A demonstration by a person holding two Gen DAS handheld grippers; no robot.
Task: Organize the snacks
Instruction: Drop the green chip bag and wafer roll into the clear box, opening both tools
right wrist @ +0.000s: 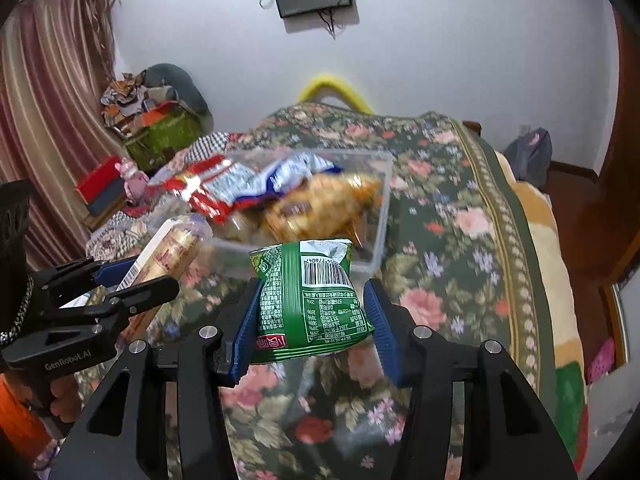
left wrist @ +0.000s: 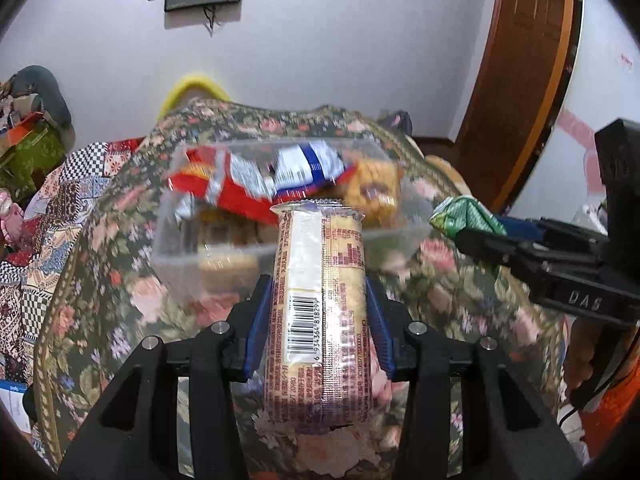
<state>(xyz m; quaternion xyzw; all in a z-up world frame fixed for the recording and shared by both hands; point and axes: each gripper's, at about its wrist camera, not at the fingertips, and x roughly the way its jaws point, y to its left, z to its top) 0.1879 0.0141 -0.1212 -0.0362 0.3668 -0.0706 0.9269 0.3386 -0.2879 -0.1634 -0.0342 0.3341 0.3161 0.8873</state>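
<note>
- The bed (left wrist: 120, 264), covered with a dark floral quilt (right wrist: 452, 216), spreads beneath and ahead of both grippers and carries everything else.
- A clear plastic container (left wrist: 168, 240) sits on the quilt just ahead of both grippers; from the right wrist view its near wall (right wrist: 372, 256) lies directly beyond the green packet.
- Inside the container, well ahead of the fingertips, lie a red and silver snack bag (left wrist: 224, 188), a blue and white snack bag (left wrist: 304, 164) and a yellow-orange snack bag (right wrist: 320, 204), piled together and blurred.
- The left gripper (left wrist: 318, 292) is clenched on a long biscuit roll (left wrist: 320, 308), its blue pads (left wrist: 258, 320) pressing both sides. The roll points forward along the fingers, barcode side up, and its far end overlaps the container's near rim in the picture; I cannot tell whether it touches.
- The right gripper (right wrist: 310, 312) is off to the right of the left one and grasps a green snack packet (right wrist: 312, 300). One blue pad (right wrist: 248, 324) presses the packet's left side; the other pad sits just at its right edge. The packet is held above the quilt, barcode up, its top just short of the container.
- In the right wrist view the left gripper (right wrist: 132, 276) shows to the left with the roll (right wrist: 168, 256) slanting toward the container.
</note>
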